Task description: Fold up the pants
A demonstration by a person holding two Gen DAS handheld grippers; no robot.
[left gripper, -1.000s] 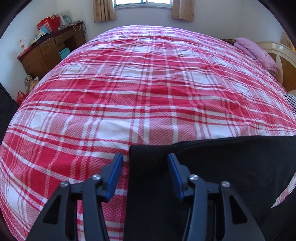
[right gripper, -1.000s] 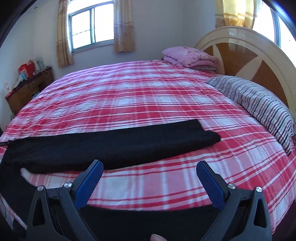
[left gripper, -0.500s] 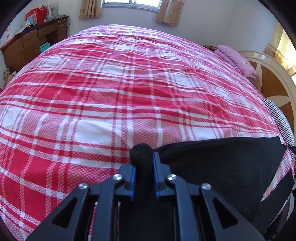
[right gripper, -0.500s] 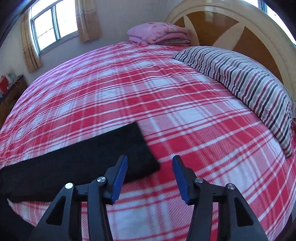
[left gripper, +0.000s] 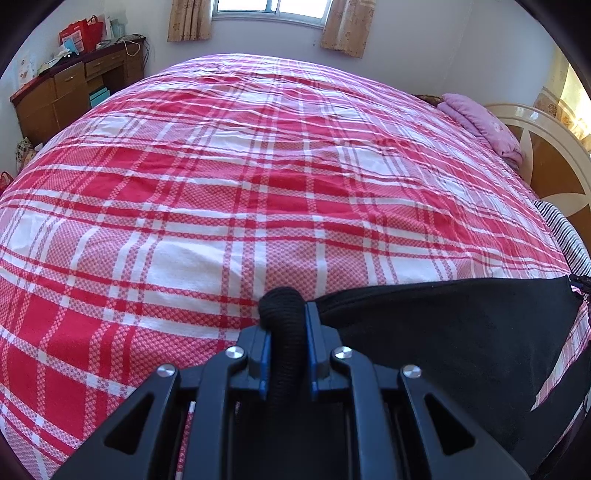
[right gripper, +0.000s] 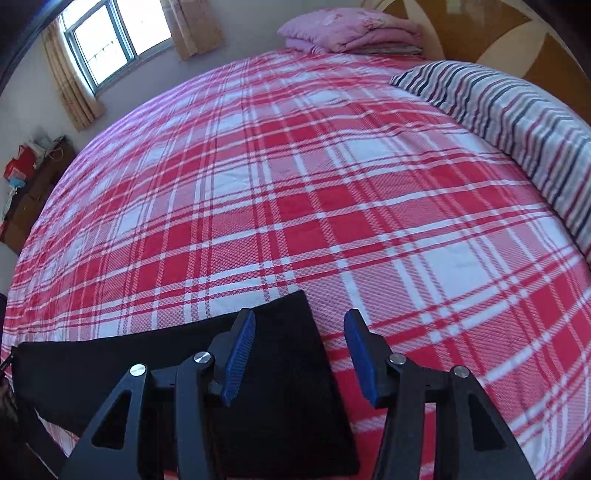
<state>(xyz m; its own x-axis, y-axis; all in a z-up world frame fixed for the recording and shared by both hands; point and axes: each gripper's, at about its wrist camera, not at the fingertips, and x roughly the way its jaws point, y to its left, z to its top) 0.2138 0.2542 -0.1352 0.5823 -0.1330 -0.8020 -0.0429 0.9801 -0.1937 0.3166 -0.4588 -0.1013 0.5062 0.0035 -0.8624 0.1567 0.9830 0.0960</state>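
Observation:
Black pants (left gripper: 450,332) lie along the near edge of a red and white plaid bed (left gripper: 258,166). My left gripper (left gripper: 286,314) is shut on a bunched roll of the pants' black fabric, which sticks up between the blue pads. In the right wrist view the free end of a pant leg (right gripper: 110,365) lies flat on the bed (right gripper: 332,184). My right gripper (right gripper: 300,321) hovers over that end, jaws half apart. Its left finger (right gripper: 240,347) is above the cloth and its right finger (right gripper: 360,354) above the sheet; neither pad presses on the fabric.
A striped pillow (right gripper: 498,110) and a folded pink blanket (right gripper: 351,29) sit by the wooden headboard (left gripper: 546,170) on the right. A cluttered brown desk (left gripper: 74,85) stands at the far left, under a curtained window (left gripper: 269,7).
The left gripper closed on the pants' corner and lifted it a little. The right gripper narrowed from wide open and travelled right along the leg to its end.

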